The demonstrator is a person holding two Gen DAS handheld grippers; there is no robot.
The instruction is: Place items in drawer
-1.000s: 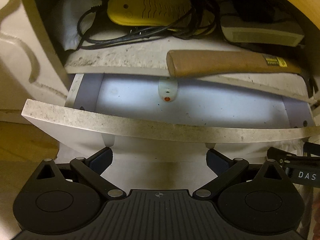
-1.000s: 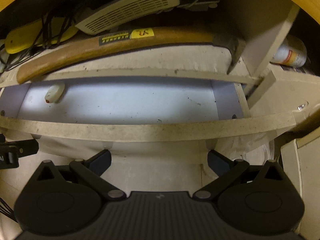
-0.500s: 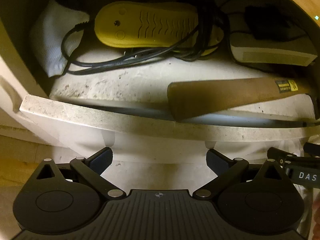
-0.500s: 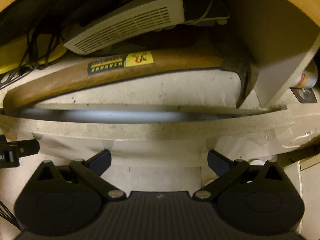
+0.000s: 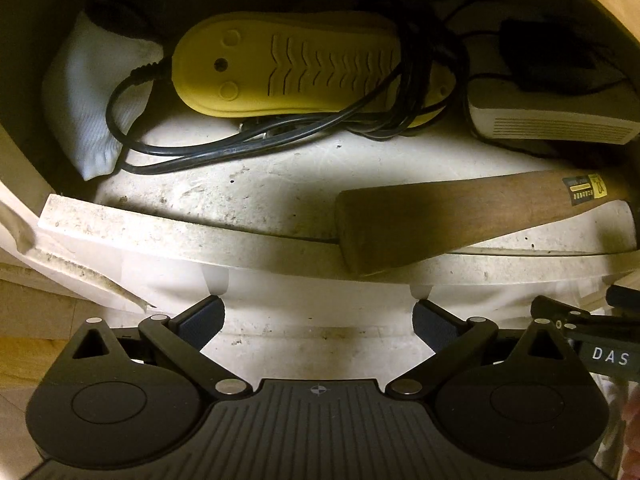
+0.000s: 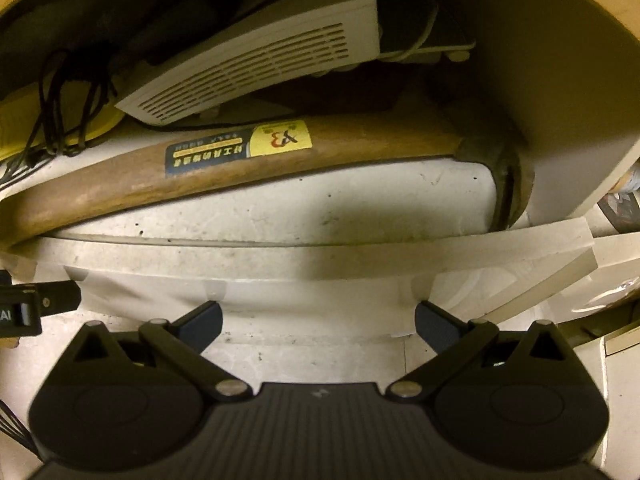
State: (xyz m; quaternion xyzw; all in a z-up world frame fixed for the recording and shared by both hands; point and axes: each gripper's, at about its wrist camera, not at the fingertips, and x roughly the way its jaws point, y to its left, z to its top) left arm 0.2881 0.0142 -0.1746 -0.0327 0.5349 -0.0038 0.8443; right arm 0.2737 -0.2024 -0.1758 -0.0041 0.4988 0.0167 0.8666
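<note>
The drawer (image 5: 192, 236) is shut, its front edge flush under the shelf; both claws, left gripper (image 5: 318, 316) and right gripper (image 6: 318, 318), are spread and empty against it, probably for pushing. The hammer (image 6: 240, 168) lies above

One hammer (image 5: 460, 216), one yellow shoe dryer (image 5: 288, 72), one white vented box (image 6: 256, 64), perhaps one sock (image 5: 88, 104).

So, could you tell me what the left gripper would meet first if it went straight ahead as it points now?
Most likely the white drawer front: the open left gripper faces it closely, below the hammer. Depth is unclear.
</note>
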